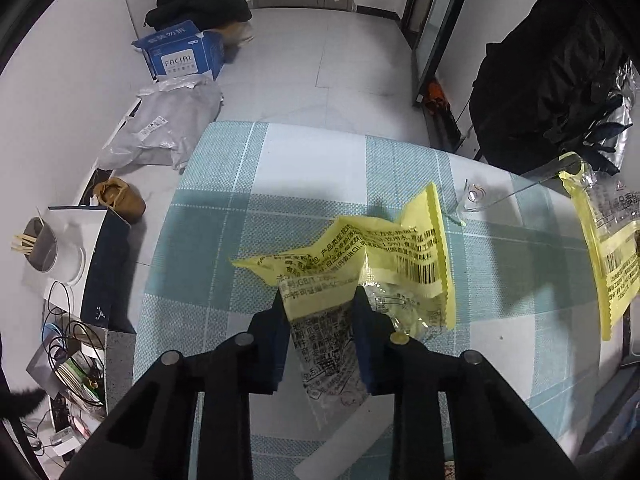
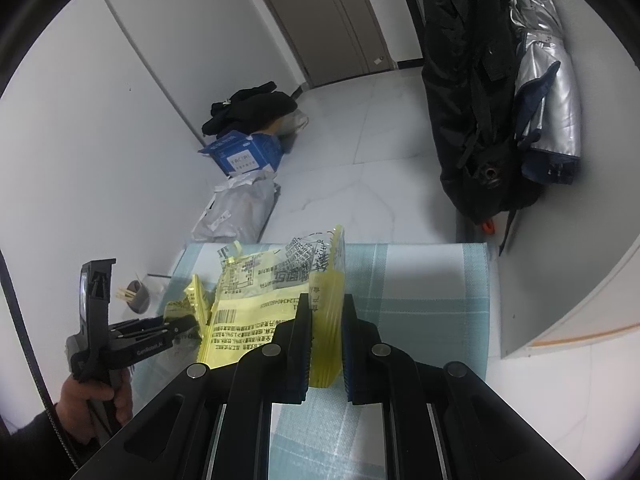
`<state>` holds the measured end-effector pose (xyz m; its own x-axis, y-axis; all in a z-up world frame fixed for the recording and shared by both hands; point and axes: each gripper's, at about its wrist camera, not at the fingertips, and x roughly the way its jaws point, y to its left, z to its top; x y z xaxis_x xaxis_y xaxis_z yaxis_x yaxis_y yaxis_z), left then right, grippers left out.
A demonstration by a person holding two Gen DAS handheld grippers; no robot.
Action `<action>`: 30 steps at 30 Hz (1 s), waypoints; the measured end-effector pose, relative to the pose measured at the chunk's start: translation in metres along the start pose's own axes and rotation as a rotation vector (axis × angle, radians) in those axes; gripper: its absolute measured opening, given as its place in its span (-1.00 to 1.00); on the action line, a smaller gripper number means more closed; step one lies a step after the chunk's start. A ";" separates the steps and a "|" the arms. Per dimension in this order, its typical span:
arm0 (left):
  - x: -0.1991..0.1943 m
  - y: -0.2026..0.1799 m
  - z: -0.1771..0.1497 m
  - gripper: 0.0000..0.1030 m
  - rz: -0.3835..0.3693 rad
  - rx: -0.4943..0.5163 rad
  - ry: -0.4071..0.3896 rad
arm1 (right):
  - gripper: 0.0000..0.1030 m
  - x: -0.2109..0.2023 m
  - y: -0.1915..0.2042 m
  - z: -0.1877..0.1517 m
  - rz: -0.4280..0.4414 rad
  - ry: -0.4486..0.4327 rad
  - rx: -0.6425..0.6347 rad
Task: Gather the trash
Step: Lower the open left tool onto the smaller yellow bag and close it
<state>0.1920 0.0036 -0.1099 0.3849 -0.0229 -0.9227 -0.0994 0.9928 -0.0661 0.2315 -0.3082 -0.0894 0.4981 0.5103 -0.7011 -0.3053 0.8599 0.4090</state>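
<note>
A crumpled yellow wrapper point(image 1: 400, 256) with black print and a barcode lies on the teal-and-white checked tablecloth point(image 1: 312, 168). Its clear printed end fills the gap between the fingers of my left gripper point(image 1: 320, 296), which is shut on it. In the right wrist view the same gripper point(image 2: 188, 322) pinches that wrapper point(image 2: 180, 308) at the table's left edge. My right gripper point(image 2: 326, 300) is shut on a second yellow wrapper point(image 2: 256, 312), held up above the cloth point(image 2: 420, 300). This second wrapper point(image 1: 608, 248) hangs at the right edge of the left wrist view. A small clear plastic scrap point(image 1: 474, 196) lies on the cloth beyond.
On the floor by the wall are a blue "FACIAL" box point(image 1: 184, 52), a grey parcel bag point(image 1: 160, 128) and black clothes. A black coat point(image 1: 548, 80) hangs past the table's far right corner. A pot of toothpicks point(image 1: 40, 244) and cables sit left of the table. A hand point(image 2: 92, 400) holds the left gripper's handle.
</note>
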 end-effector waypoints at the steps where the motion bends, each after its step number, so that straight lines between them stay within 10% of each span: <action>1: -0.001 0.000 0.001 -0.56 -0.010 -0.006 0.002 | -0.77 -0.001 0.000 0.000 0.000 -0.002 0.000; 30: -0.099 0.013 -0.010 -0.57 -0.148 -0.069 -0.254 | -0.77 -0.078 0.026 -0.012 -0.041 -0.203 0.050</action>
<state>0.1433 0.0174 -0.0234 0.6165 -0.1279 -0.7769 -0.0838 0.9704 -0.2263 0.1750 -0.3259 -0.0307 0.6643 0.4622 -0.5874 -0.2434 0.8768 0.4146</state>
